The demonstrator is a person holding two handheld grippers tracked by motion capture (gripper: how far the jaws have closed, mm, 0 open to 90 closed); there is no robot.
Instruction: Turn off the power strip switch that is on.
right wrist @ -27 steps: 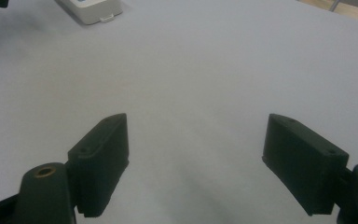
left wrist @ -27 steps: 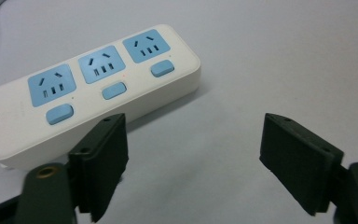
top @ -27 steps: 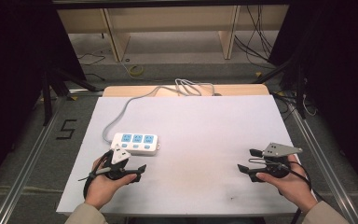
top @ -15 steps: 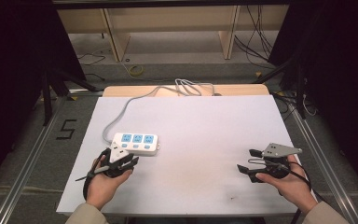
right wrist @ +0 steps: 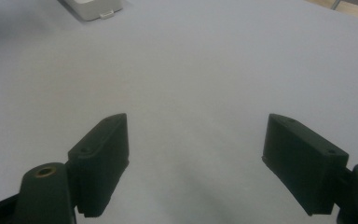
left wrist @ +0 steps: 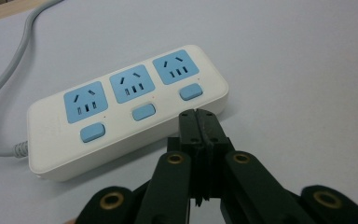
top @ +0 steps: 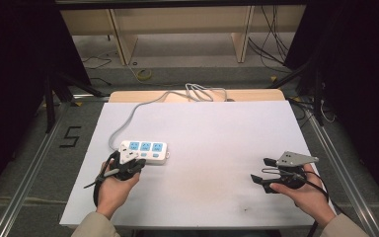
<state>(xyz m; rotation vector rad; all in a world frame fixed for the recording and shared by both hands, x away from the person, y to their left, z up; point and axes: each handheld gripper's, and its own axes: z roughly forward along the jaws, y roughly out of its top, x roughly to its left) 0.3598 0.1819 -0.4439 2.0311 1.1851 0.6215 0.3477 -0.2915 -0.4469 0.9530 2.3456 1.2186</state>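
Note:
A white power strip [top: 144,151] with three blue sockets and blue switches [left wrist: 128,102] lies on the left part of the white table [top: 212,138]; its grey cable [top: 143,106] runs off the far edge. My left gripper [top: 128,165] sits at the strip's near edge, jaws shut with nothing between them. In the left gripper view its tips [left wrist: 203,122] hover close to the right-hand switch [left wrist: 190,92]. My right gripper [top: 264,170] rests at the right side of the table, open and empty; its fingers [right wrist: 103,154] stand wide apart over bare table.
A corner of the strip [right wrist: 95,9] shows at the top left of the right gripper view. Beyond the table's far edge lie a wooden board [top: 197,95], cables and wooden frame legs on the floor. Metal rails [top: 29,173] flank the table.
My left hand has moved forward toward the power strip, bringing the shut jaws up to its near edge. The right hand has stayed in place.

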